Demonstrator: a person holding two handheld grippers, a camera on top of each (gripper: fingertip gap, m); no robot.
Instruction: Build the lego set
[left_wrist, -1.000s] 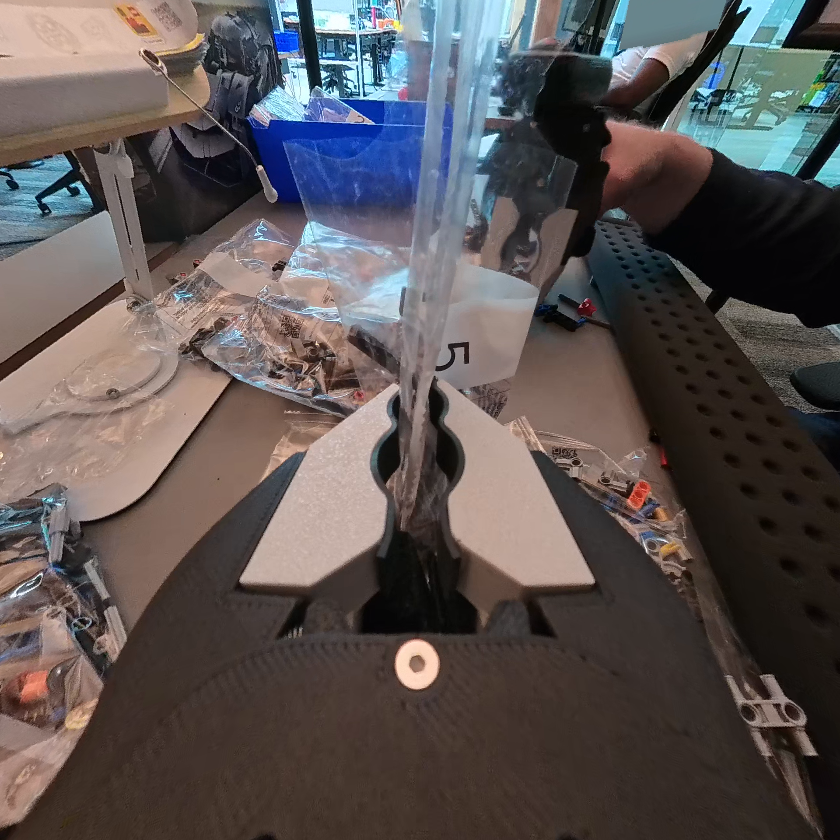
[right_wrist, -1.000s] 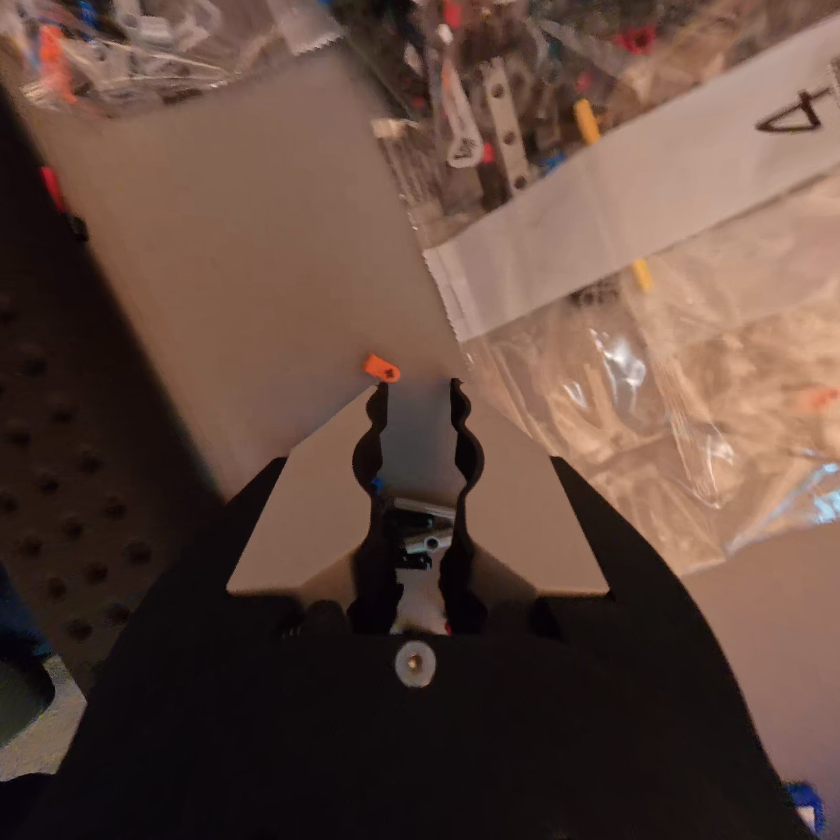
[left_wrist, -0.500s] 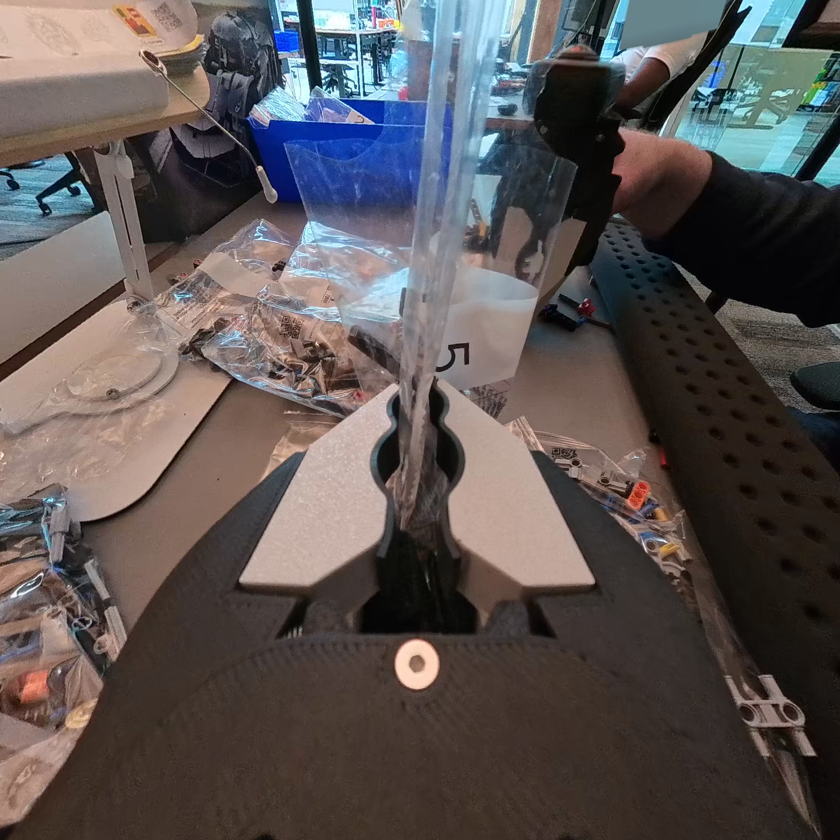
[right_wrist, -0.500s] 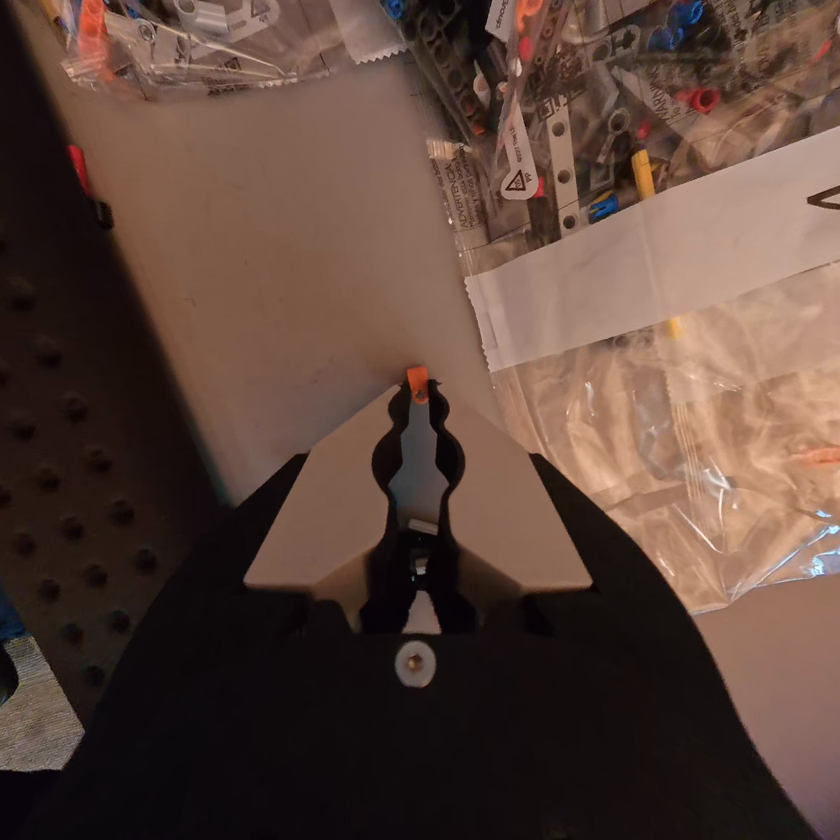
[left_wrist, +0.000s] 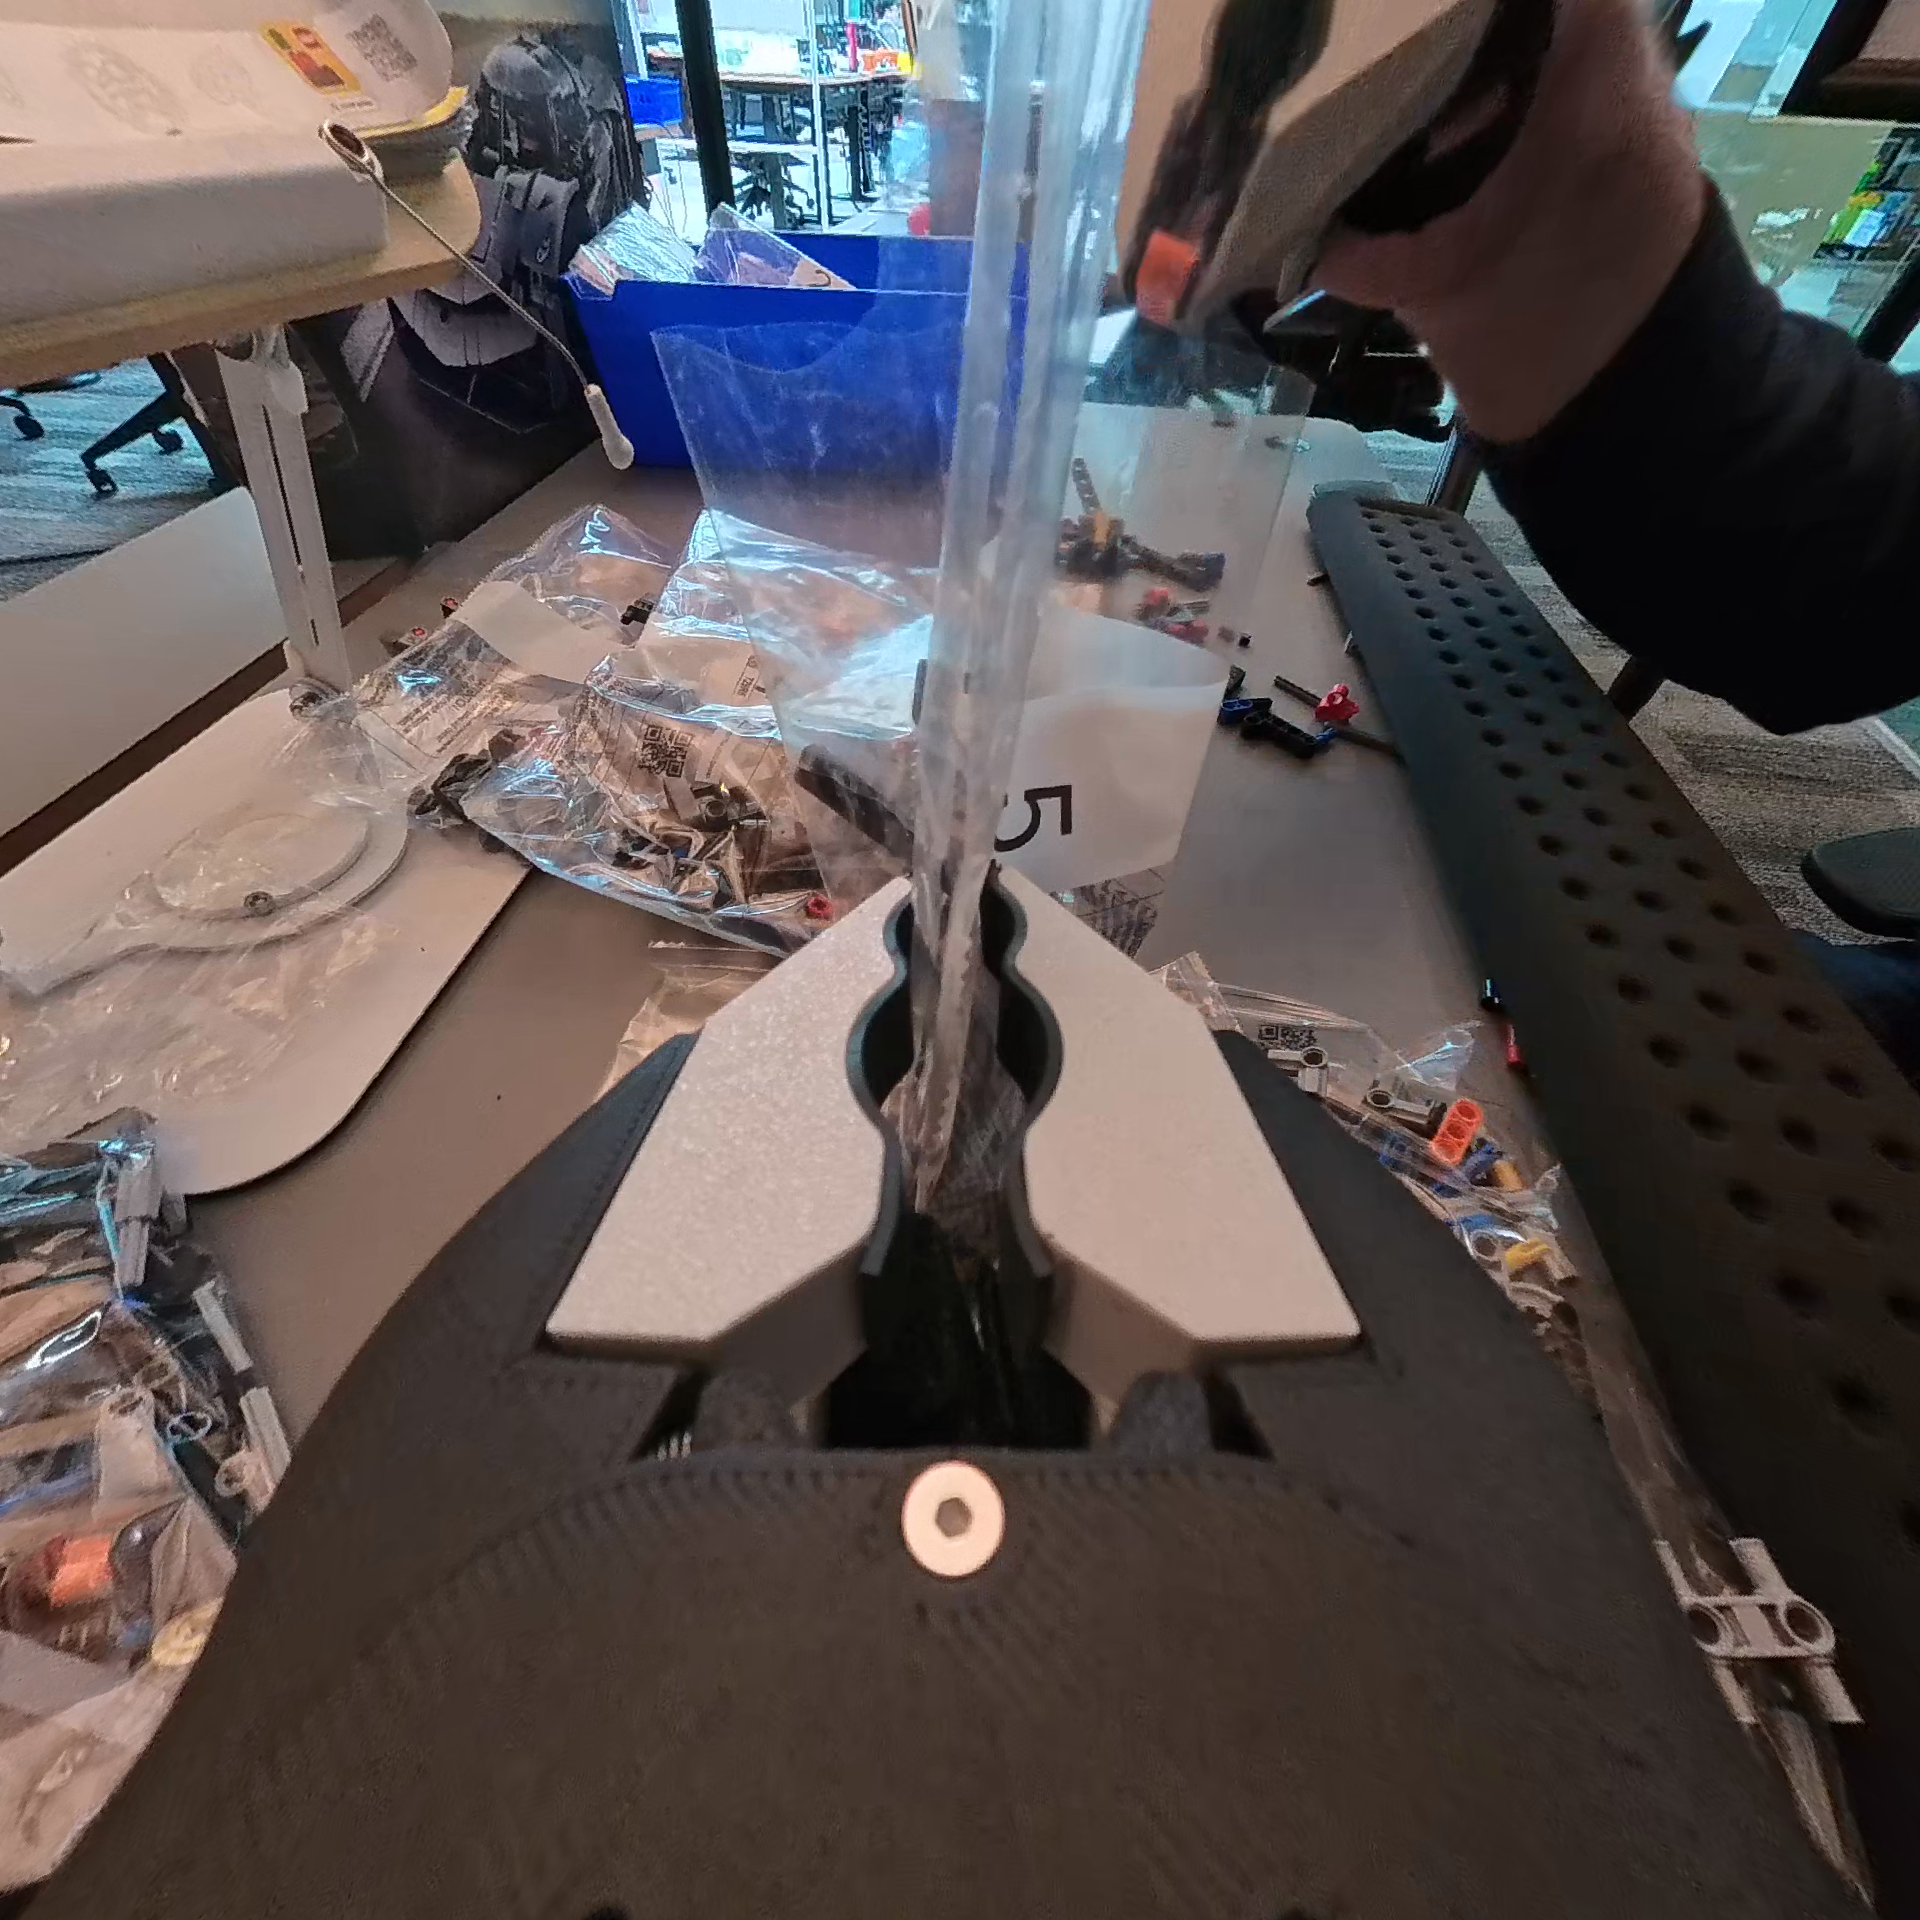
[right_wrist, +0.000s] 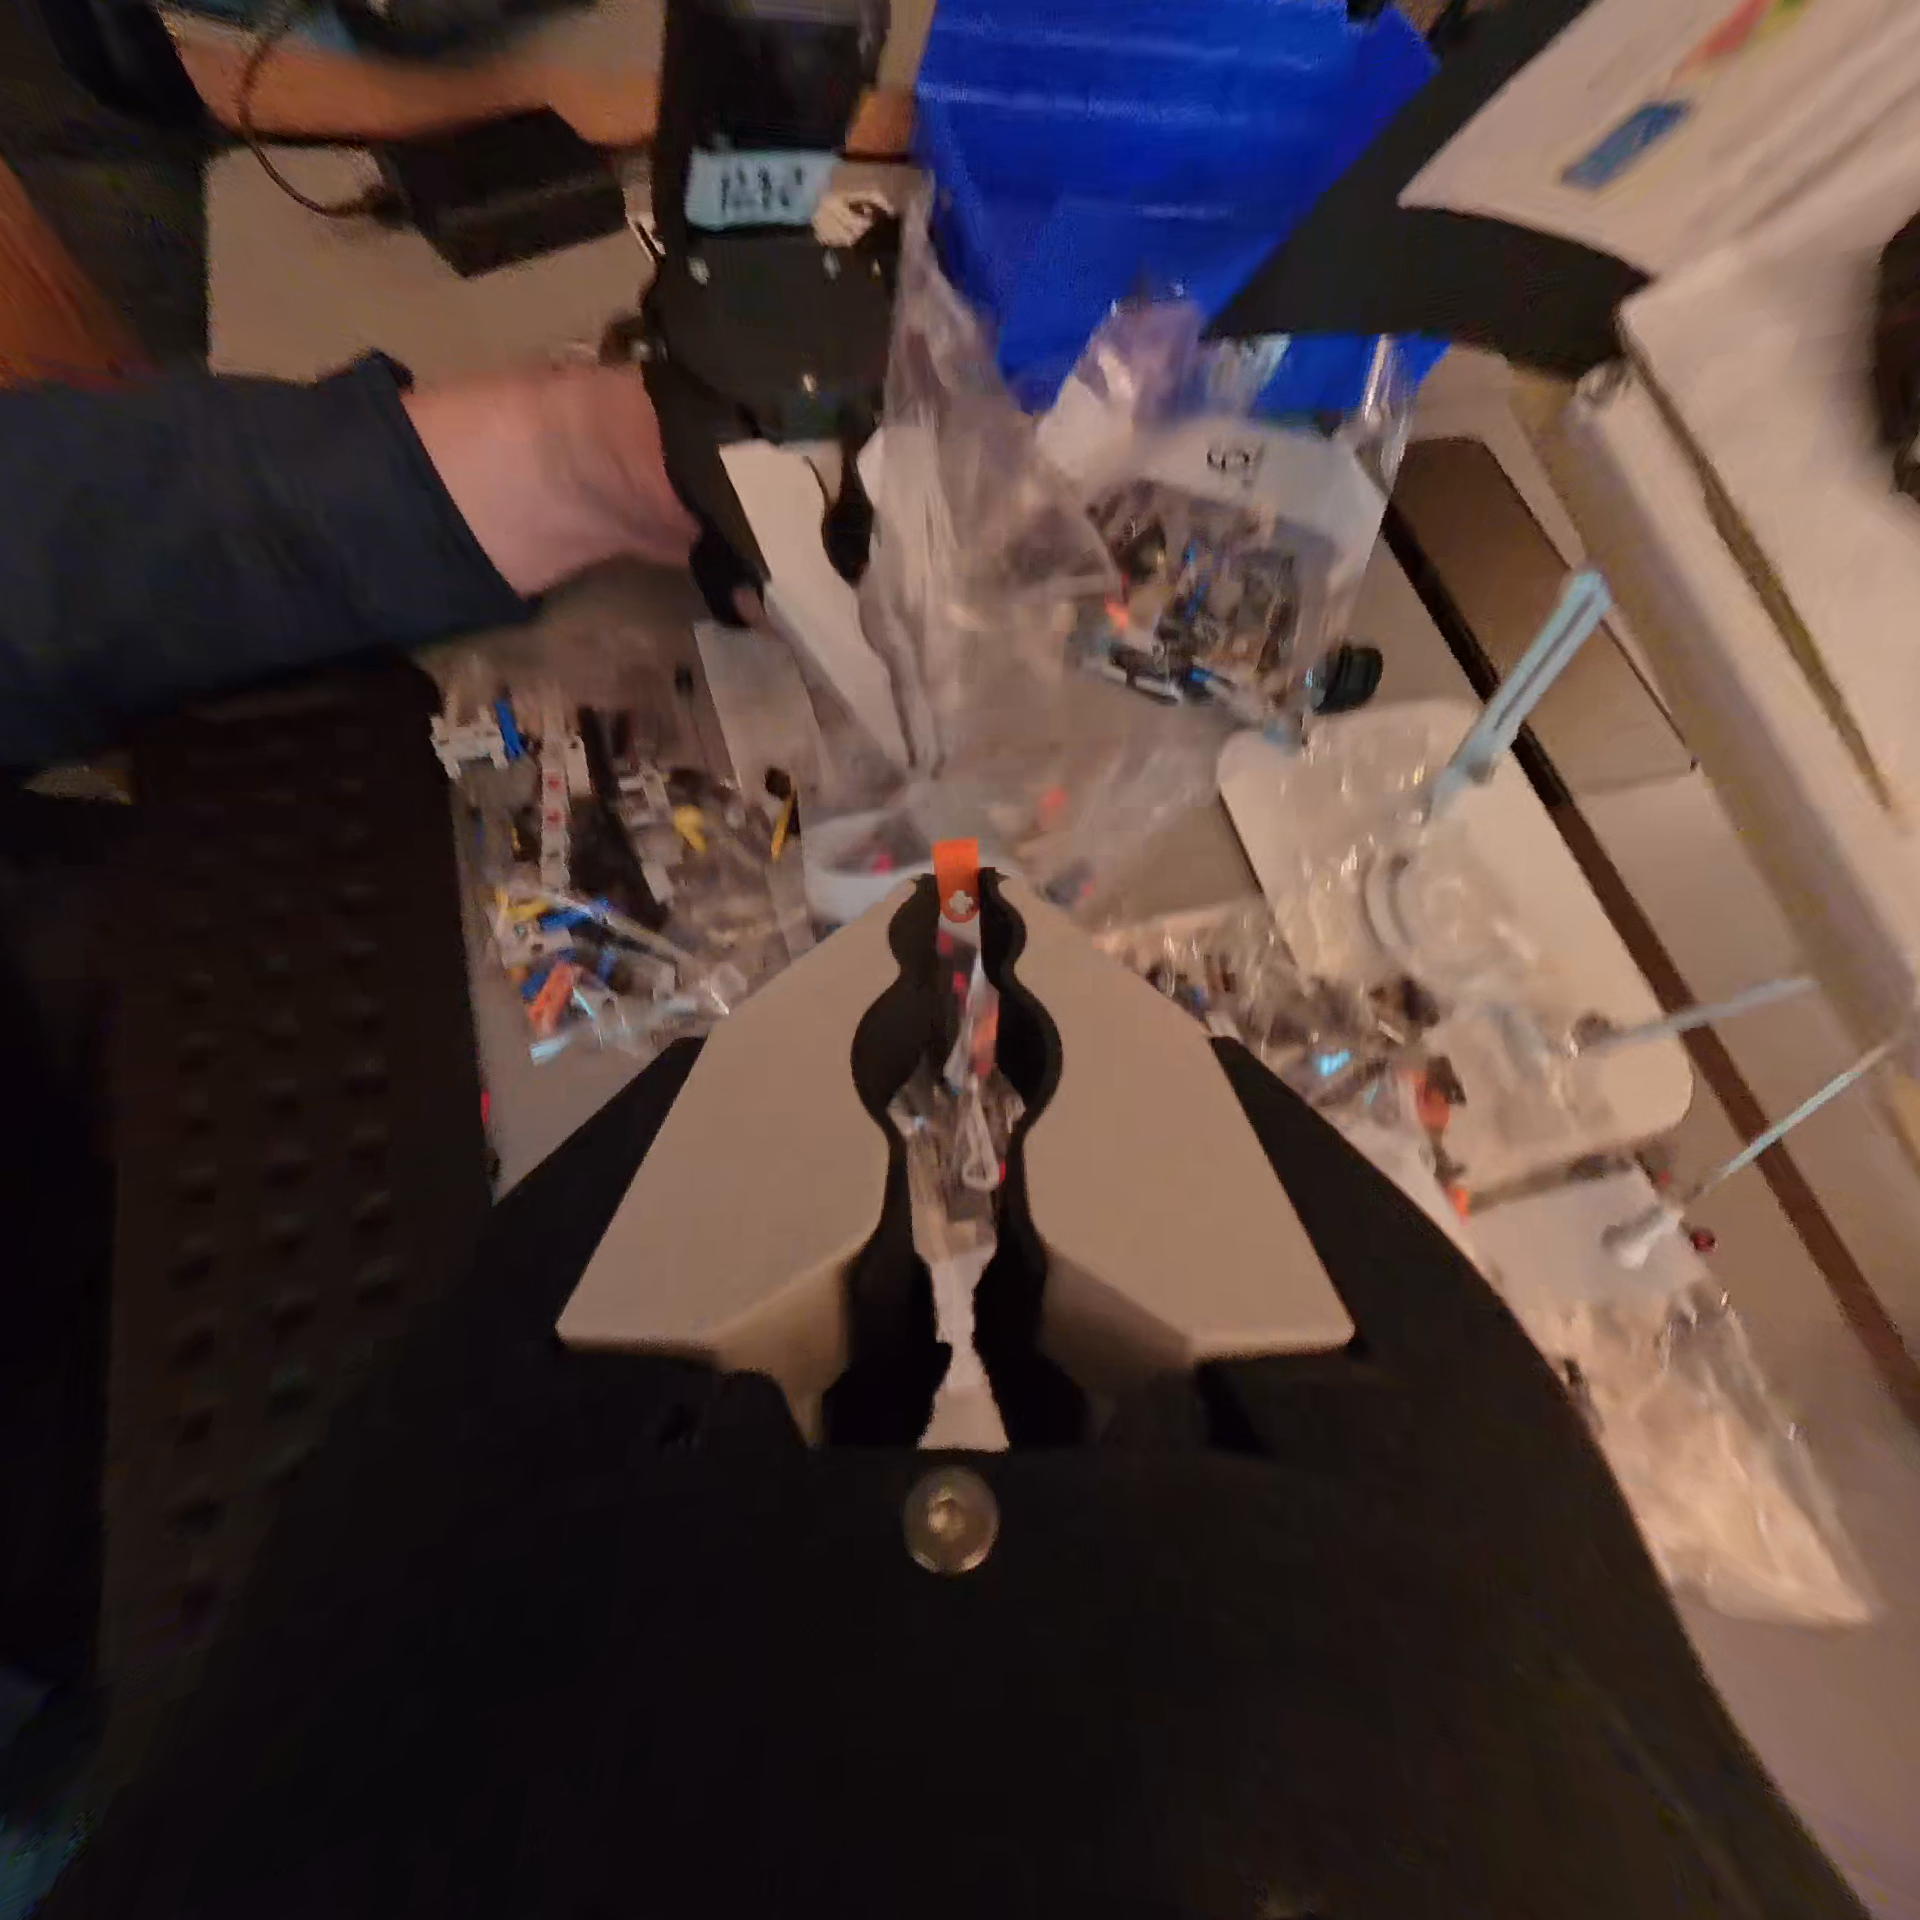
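- Grey worktop (left_wrist: 1299, 914) is carrying most of the kit; we are noting sealed parts bags (left_wrist: 623, 758) strewn across it, a blue bin (left_wrist: 790, 343) at the back and a black perforated panel (left_wrist: 1621, 914) along the right edge.
- We are seeing the left gripper (left_wrist: 961, 904) clamped on a clear numbered bag (left_wrist: 997, 468), jaws closed on the film w/ no gap.
- Bag is standing upright, long axis vertical, mouth up, bottom edge running down between the jaws. Our judgement: it is being held this way so the opening is facing up to take or give parts.
- Right gripper (right_wrist: 956, 894) is pinching a small orange lego piece (right_wrist: 954, 883) at the very tips; jaws nearly shut on it.
- Piece's long axis is running fwd along the fingers, free end sticking out past the tips, cross-hole end seated between them.
- In the left wrist view the right gripper is hanging up high beside the bag top, piece pointing down-left. Probable aim: dropping it in or carrying it to the build. We cannot tell which.
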